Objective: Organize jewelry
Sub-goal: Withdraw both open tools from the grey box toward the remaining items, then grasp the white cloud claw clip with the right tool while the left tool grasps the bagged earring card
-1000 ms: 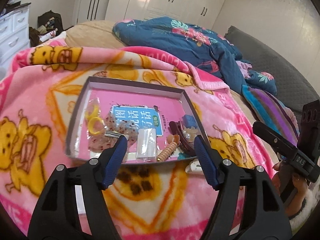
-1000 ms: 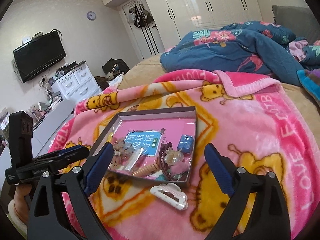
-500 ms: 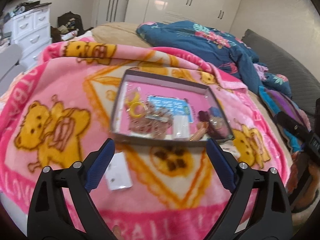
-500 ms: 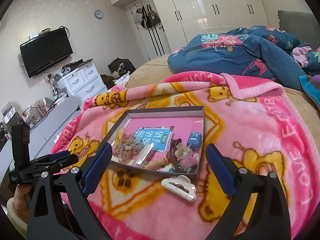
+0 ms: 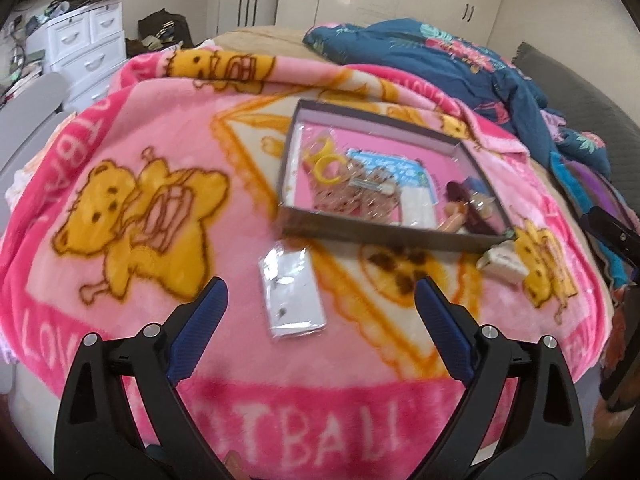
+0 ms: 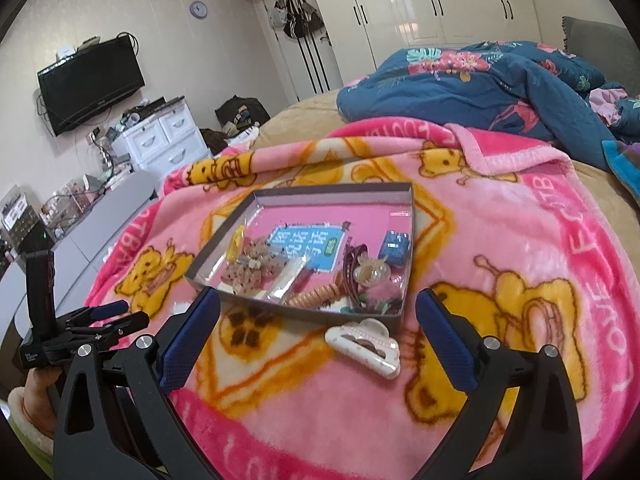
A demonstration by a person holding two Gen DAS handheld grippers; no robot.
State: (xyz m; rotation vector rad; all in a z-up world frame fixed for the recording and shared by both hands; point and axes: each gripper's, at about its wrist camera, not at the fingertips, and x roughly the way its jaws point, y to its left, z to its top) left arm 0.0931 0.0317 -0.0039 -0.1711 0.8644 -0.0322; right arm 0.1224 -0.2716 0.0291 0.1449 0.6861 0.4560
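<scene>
A pink blanket [image 6: 500, 240] with yellow bears covers the near part of the bed. Beyond it, at the far right, lies a rumpled blue floral quilt [image 6: 480, 84], with a grey cushion [image 6: 600, 44] behind. White wardrobes [image 6: 432, 4] line the far wall. On the left wall hang a black TV [image 6: 90, 82] and a small clock [image 6: 198, 9]; below the TV stands a white drawer unit [image 6: 164, 140], its top cluttered.

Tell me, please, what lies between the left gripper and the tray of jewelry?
In the left wrist view, a small clear packet lies on the pink blanket between the open left gripper and the tray.
</scene>
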